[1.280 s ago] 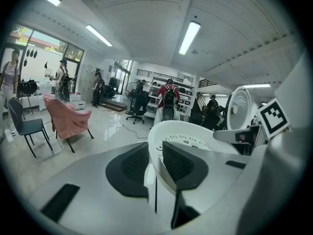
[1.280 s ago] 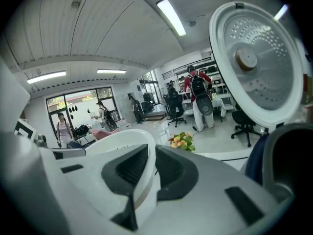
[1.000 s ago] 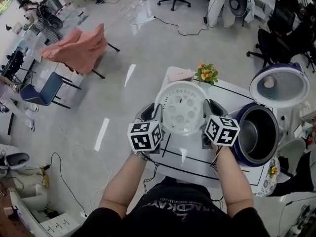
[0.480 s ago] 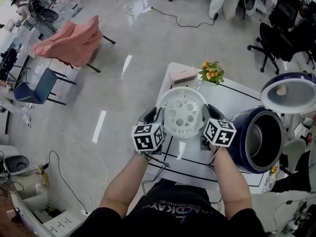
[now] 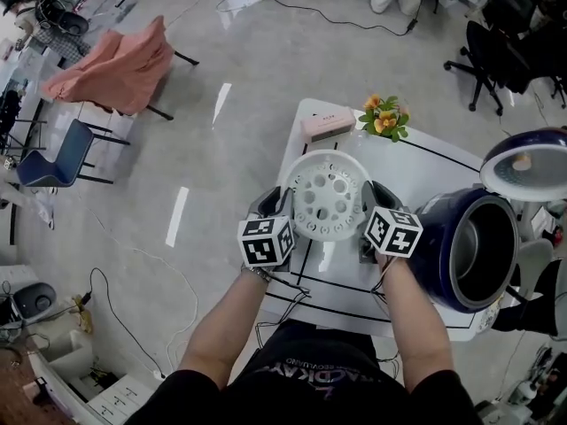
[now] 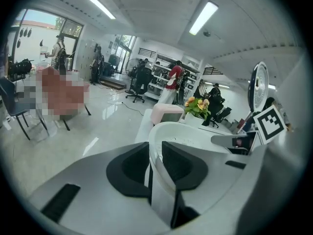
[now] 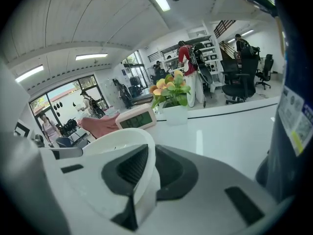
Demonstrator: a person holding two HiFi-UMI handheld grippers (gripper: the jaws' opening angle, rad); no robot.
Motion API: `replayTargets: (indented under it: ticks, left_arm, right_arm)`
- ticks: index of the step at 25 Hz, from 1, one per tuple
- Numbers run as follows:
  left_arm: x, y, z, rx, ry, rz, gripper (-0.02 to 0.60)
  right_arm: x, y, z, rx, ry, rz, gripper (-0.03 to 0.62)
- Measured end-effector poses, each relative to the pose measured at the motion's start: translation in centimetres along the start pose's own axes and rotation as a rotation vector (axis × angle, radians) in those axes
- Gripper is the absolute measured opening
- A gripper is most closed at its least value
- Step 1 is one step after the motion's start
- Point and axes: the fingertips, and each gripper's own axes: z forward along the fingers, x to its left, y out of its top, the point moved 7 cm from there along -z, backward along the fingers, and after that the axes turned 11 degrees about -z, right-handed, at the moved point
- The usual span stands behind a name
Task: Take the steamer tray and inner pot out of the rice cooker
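Jaws of the left gripper and right gripper clamp opposite rims of the white steamer tray, held over the table beside the rice cooker: tray out, not yet set down, while the inner pot sits inside, unlifted.

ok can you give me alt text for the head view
A person holds a white perforated steamer tray over a white table, the left claw and right claw each clamped on its rim. To the right stands the open dark blue rice cooker with the inner pot inside; a pink clock and flowers sit at the table's far edge.
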Motion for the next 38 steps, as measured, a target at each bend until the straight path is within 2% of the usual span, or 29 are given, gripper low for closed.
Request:
replayTargets:
  ticks: [14, 16, 20, 23, 29, 31, 38]
  left_arm:
    - [1.3, -1.1, 1.5, 0.048, 0.019, 0.032, 0.090]
    - [1.2, -1.1, 1.4, 0.054, 0.010, 0.041, 0.115]
    - [1.3, -0.8, 0.9, 0.047, 0.020, 0.051, 0.205]
    - [1.3, -0.2, 0.1, 0.023, 0.036, 0.075, 0.224]
    - [-0.9, 1.4, -2.5, -0.048, 0.017, 0.134, 0.229]
    - [-2.4, 1.9, -3.4, -0.072, -0.012, 0.155, 0.229]
    - [-8.7, 3.3, -6.6, -0.156, -0.131, 0.189, 0.229]
  right_arm:
    - [0.0, -1.5, 1.5, 0.026, 0.007, -0.014, 0.049]
    - [0.0, -1.5, 1.5, 0.036, 0.007, -0.025, 0.051]
    - [0.2, -1.2, 1.0, 0.038, -0.020, -0.079, 0.065]
    - [0.1, -0.9, 0.3, 0.016, -0.027, -0.089, 0.088]
    - [1.2, 0.9, -2.2, -0.063, 0.024, -0.076, 0.131]
    - [1.9, 1.9, -3.3, -0.102, 0.058, -0.078, 0.159]
    - [4.4, 6.5, -10.3, -0.276, 0.156, -0.134, 0.166]
